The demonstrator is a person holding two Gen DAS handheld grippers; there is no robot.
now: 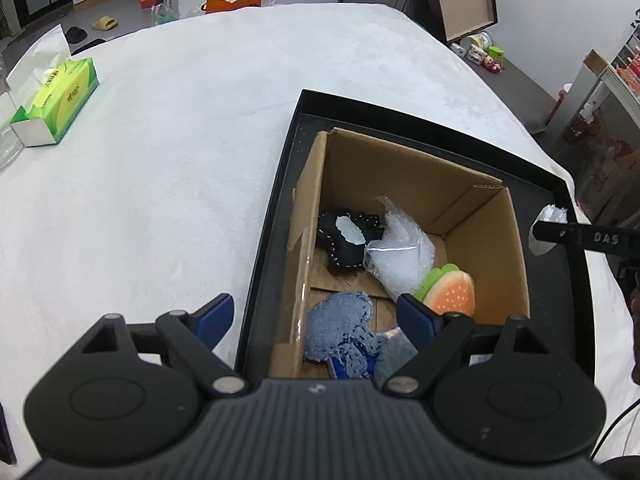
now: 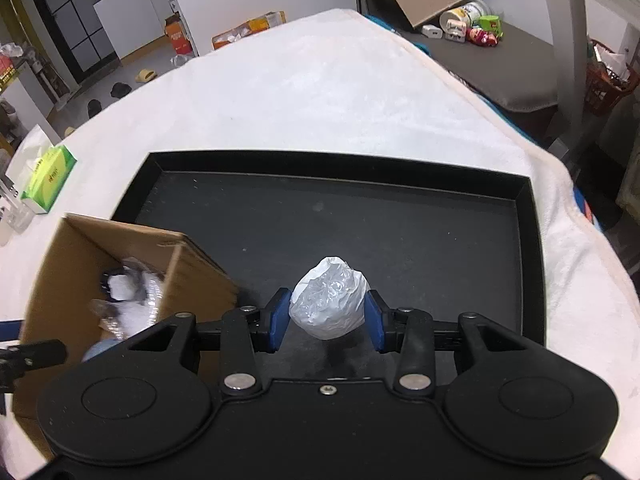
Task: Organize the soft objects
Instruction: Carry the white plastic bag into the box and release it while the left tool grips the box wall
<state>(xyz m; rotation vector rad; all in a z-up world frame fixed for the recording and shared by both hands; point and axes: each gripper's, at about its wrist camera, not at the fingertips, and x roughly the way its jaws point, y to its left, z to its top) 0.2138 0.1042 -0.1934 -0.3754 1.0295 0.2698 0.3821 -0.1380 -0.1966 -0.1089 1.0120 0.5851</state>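
Note:
My right gripper (image 2: 327,316) is shut on a crumpled white plastic ball (image 2: 328,304), with both blue pads pressed into its sides just above the floor of the black tray (image 2: 400,220). The ball (image 1: 550,216) also shows in the left wrist view, beyond the box's right wall. The open cardboard box (image 1: 400,168) stands in the tray's left part. Inside it lie a black felt piece (image 1: 344,240), a clear plastic bag (image 1: 400,256), a burger plush (image 1: 452,292) and a denim piece (image 1: 340,324). My left gripper (image 1: 316,316) hangs open over the box's near left corner, holding nothing.
The tray (image 1: 288,160) rests on a white cloth-covered table. A green tissue box (image 1: 60,100) sits far left near the table's edge, beside clear containers. The cardboard box (image 2: 192,264) is just left of my right gripper. Room clutter lies beyond the table.

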